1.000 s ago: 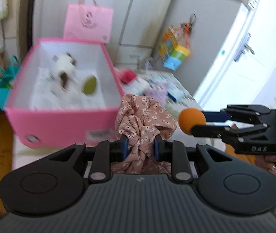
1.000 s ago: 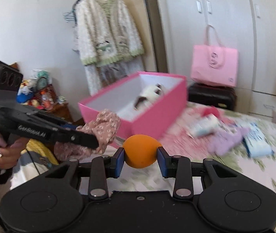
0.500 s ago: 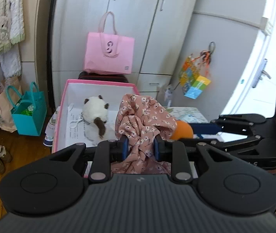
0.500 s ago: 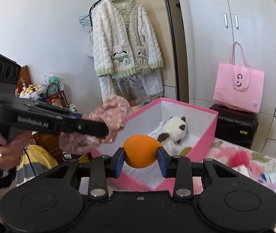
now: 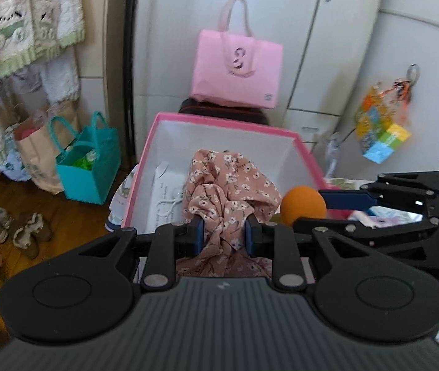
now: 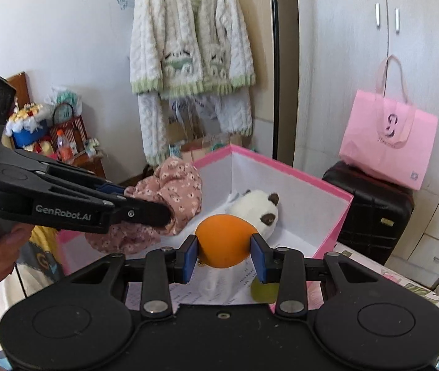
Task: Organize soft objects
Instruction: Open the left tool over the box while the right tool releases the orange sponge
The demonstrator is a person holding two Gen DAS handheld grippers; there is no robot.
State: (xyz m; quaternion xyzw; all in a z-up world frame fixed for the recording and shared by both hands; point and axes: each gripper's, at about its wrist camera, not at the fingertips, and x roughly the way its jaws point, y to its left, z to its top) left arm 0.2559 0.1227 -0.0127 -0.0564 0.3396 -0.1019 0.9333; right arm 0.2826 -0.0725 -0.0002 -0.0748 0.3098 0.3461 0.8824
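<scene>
Bright daylight from the right, fisheye-bent edges, slight motion blur

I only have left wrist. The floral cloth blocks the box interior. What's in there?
Observer: A white plush toy with brown ears lies inside the pink box, visible from the right wrist view.
Operator: Anything else on the box floor?
Observer: A yellow-green piece, mostly hidden behind the right hand-held gripper, lies on white printed paper.
Operator: Where's my cloth relative to the box?
Observer: The floral cloth, held in the left hand-held gripper, hangs at the box's left end, near the rim; the orange ball is over the interior.
</scene>
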